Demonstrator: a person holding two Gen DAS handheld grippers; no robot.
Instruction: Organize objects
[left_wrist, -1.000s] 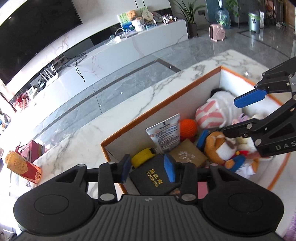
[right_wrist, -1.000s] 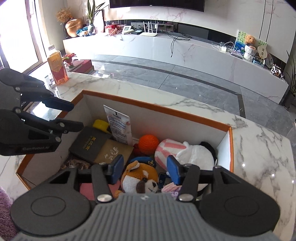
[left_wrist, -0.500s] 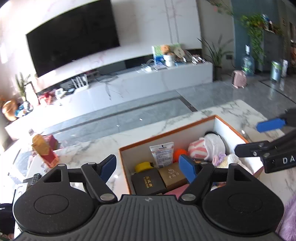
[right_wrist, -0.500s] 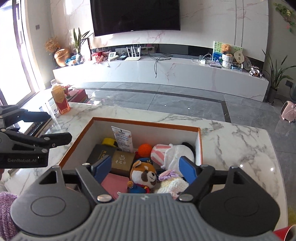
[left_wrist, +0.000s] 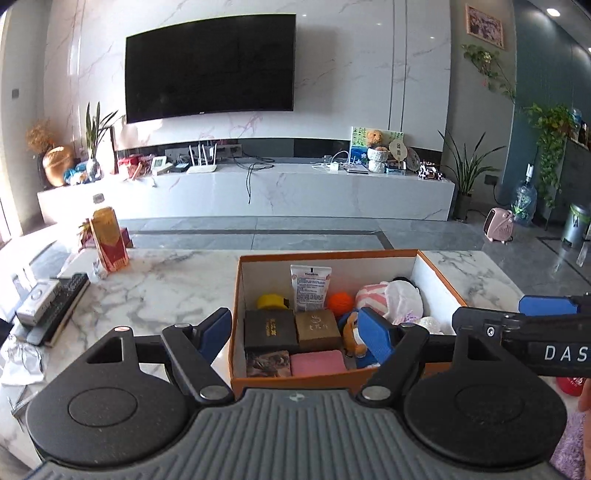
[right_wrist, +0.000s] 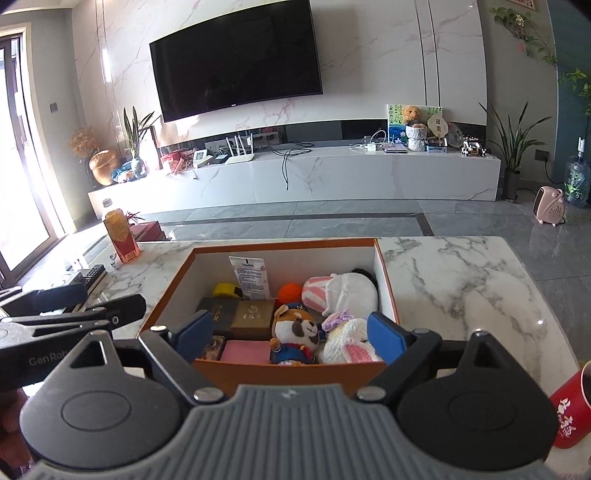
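Observation:
An orange box (left_wrist: 295, 378) (right_wrist: 284, 371) with white inner walls stands on the marble table. It holds a white tube (left_wrist: 310, 288), a yellow tape measure (left_wrist: 271, 301), an orange ball (left_wrist: 340, 301), a black box (left_wrist: 269, 330), a brown box (left_wrist: 317, 325), a pink item (left_wrist: 317, 363), a fox plush (right_wrist: 295, 332) and a pink-striped plush (right_wrist: 340, 291). My left gripper (left_wrist: 295, 332) is open and empty, held back above the box's near edge. My right gripper (right_wrist: 291, 334) is open and empty, also pulled back over the near edge.
A red and yellow carton (left_wrist: 109, 240) stands at the table's far left. A remote and small devices (left_wrist: 55, 306) lie at the left edge. A red cup (right_wrist: 570, 410) stands at the near right. A TV wall lies beyond the table.
Both grippers have lifted up and drawn back from inside the box. Both have opened wider and hold nothing.

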